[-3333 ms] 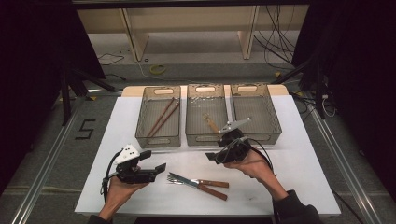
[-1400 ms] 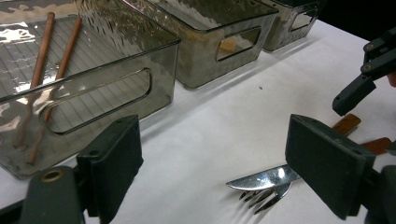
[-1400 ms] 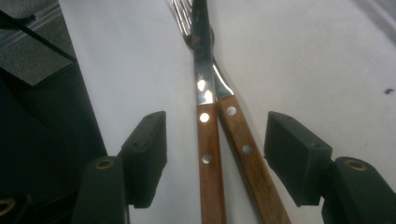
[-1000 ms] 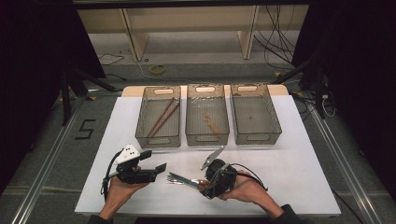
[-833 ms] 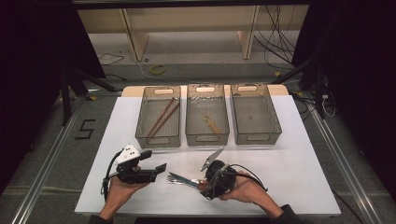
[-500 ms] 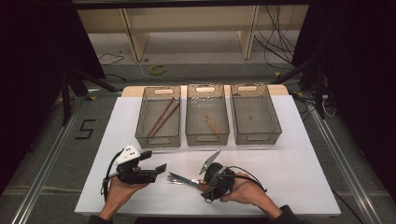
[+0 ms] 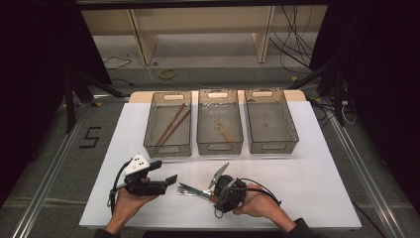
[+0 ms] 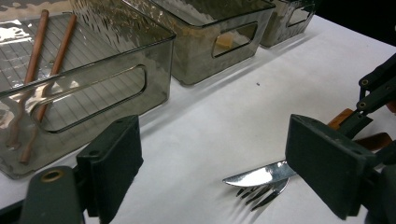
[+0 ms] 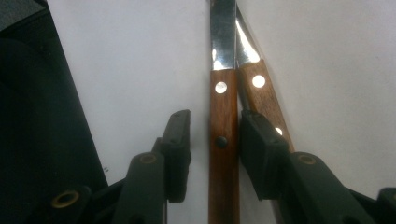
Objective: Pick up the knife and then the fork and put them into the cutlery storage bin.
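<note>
Knife (image 9: 223, 140) lies on table btw the right gripper (image 9: 212, 140) jaws, just been closing, narrow w/ a gap on one side, fork (image 9: 264, 93) just beside; stiff, light, smooth wood handle, grab mid-handle; left gripper (image 8: 224, 163) wide, empty.

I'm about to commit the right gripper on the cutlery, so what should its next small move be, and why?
Probably finish closing the right gripper on the wooden-handled knife before lifting. Its jaws have just been closing and straddle that handle: one pad touches its side, the other stands off with a gap. The wooden-handled fork lies pressed alongside, partly under the touching pad, so close slowly.
</note>
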The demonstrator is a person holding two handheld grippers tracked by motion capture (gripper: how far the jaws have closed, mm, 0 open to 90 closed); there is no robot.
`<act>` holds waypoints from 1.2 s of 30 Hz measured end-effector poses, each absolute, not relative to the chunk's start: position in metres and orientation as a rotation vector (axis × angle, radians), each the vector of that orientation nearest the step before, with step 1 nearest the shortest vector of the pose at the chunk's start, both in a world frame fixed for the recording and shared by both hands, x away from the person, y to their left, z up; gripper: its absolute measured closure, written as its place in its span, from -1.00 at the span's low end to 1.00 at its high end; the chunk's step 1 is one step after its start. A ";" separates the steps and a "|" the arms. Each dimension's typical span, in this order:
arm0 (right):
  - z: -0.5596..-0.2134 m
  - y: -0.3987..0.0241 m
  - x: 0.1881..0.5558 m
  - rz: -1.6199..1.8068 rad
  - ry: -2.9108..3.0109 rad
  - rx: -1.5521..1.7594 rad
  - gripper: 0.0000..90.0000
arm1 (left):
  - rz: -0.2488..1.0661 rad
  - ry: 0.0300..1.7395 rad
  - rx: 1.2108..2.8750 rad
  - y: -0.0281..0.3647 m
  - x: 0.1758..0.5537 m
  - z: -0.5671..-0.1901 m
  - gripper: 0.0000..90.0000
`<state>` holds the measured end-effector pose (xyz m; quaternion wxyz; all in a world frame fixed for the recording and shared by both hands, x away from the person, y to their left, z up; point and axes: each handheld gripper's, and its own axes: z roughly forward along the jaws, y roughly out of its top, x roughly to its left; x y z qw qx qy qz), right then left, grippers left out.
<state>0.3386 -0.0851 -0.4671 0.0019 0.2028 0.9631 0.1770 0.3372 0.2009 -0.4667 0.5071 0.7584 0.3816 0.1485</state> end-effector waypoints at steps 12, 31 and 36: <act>-0.468 -0.081 0.336 0.503 2.992 0.596 0.55 | 0.357 0.918 1.835 0.200 0.337 -0.467 -0.60; -0.467 -0.082 0.337 0.506 2.974 0.638 0.72 | 0.360 0.919 1.831 0.201 0.337 -0.467 -0.60; -0.467 -0.084 0.338 0.523 2.984 0.648 0.72 | 0.362 0.920 1.828 0.201 0.337 -0.467 -0.60</act>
